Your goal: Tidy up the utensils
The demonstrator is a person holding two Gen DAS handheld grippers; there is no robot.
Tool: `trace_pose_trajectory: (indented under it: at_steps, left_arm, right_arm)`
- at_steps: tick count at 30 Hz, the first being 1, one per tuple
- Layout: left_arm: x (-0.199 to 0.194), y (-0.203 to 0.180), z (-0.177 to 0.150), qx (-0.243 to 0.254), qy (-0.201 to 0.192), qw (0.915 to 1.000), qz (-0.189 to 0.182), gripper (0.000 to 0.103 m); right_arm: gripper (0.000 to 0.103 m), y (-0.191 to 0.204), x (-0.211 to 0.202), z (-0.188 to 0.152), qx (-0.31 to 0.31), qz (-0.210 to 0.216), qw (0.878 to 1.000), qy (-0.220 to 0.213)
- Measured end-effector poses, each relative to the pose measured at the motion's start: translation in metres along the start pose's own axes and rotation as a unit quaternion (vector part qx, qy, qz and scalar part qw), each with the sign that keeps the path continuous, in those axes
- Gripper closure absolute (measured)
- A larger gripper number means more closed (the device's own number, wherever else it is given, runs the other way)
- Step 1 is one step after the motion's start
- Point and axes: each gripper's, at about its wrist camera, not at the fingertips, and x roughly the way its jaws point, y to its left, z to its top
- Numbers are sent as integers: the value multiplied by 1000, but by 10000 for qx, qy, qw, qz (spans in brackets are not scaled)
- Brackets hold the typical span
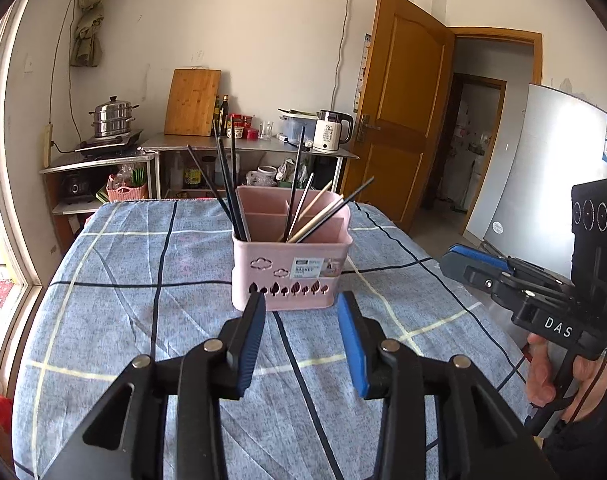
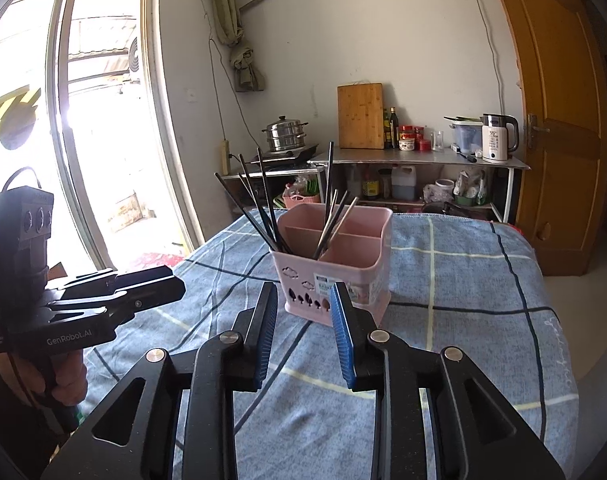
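Note:
A pink utensil basket with divided compartments stands on the blue checked tablecloth. Black chopsticks lean in its left compartment; black and pale chopsticks lean in its right one. My left gripper is open and empty, just in front of the basket. The basket also shows in the right wrist view, with dark chopsticks and pale ones in it. My right gripper is open and empty, close before the basket. Each gripper shows in the other's view, the right gripper and the left gripper.
A steel counter at the back wall carries a steamer pot, a cutting board, bottles, jars and a white kettle. A wooden door stands open at the right, beside a fridge. A window is at the left.

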Motion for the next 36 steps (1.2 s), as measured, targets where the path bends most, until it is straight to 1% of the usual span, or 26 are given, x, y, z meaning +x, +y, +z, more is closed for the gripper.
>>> trace_pose_trajectory:
  at_steps: [4,13,18,23,36]
  left_arm:
    - [-2,-7,-23,37,29,9998,204,64]
    - [-2,-15,-55,81,97,9990,422,64]
    - [-4,-24,-66,167,52,9987,481,64]
    - [-7,-31,-71,261,9,9984,500,63]
    - [-7,-31,-75,161,-22,9985,527,63]
  right_arm:
    - [75,2,-7,-22,71,-201,9998,41]
    - [75,14,-16,-58,33,-465,9988,153]
    - [75,18,-19,-66,13,-552,9984,132]
    - [75,21,-19,-70,72,-524,9985,162]
    - [75,26,-20,-73,26,-595,9981,154]
